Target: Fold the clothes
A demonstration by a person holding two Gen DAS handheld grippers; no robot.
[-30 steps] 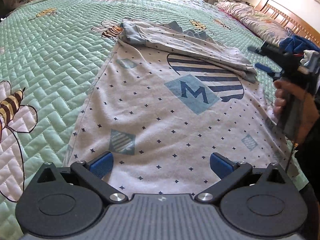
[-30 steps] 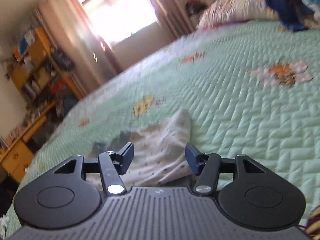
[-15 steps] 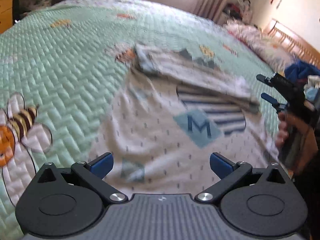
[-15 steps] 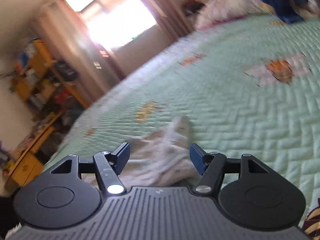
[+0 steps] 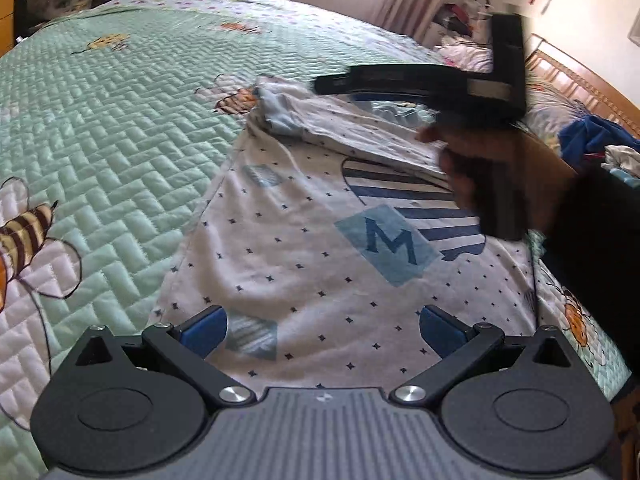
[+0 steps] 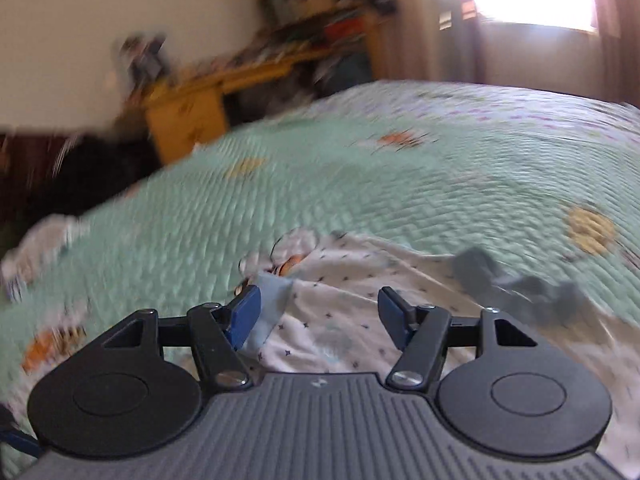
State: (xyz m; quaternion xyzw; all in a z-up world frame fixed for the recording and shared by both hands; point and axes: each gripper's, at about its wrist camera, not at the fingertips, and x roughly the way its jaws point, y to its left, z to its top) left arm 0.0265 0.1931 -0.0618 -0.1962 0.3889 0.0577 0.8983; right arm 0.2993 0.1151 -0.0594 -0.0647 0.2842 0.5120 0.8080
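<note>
Your left gripper (image 5: pixel 320 328) has its jaws spread wide over the near hem of the shirt (image 5: pixel 320 264), gripping nothing, and your right gripper (image 6: pixel 318 316) is likewise parted, hovering above the sleeve (image 5: pixel 340 128) that lies folded across the shirt's far end. The shirt lies flat on the quilt (image 5: pixel 112 120), print side up, one sleeve already across the chest. If you mean to take that sleeve cuff (image 6: pixel 272 300), I'd judge you should come down square, catch only the top layer, and keep the left jaws low to pin the hem.
</note>
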